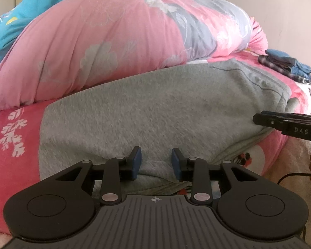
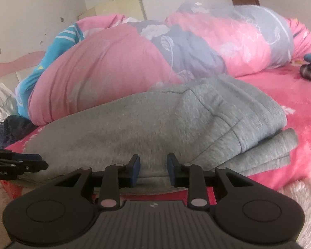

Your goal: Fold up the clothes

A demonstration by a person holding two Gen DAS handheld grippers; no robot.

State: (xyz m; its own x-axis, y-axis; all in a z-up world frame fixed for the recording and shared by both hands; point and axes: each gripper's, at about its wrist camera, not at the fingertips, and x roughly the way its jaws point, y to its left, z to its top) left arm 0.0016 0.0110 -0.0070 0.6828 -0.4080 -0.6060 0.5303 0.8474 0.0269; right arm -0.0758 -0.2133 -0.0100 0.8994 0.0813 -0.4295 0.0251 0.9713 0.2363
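Note:
A grey fleece garment (image 1: pixel 155 112) lies folded on the pink bed sheet (image 1: pixel 12 132); it also fills the middle of the right wrist view (image 2: pixel 147 124), with a ribbed hem and a folded part at its right end (image 2: pixel 275 145). My left gripper (image 1: pixel 156 162) is open, its blue pads either side of the garment's near edge, empty. My right gripper (image 2: pixel 153 171) is open over the near edge too, empty. Each gripper shows in the other's view, the right one (image 1: pixel 288 122) and the left one (image 2: pixel 16 166).
A big pink and grey floral quilt (image 1: pixel 118 41) is bunched right behind the garment. A turquoise cloth (image 1: pixel 12 22) lies at the far left. A small pile of dark folded clothes (image 1: pixel 286 64) sits at the far right of the bed. The bed's front edge is just below the grippers.

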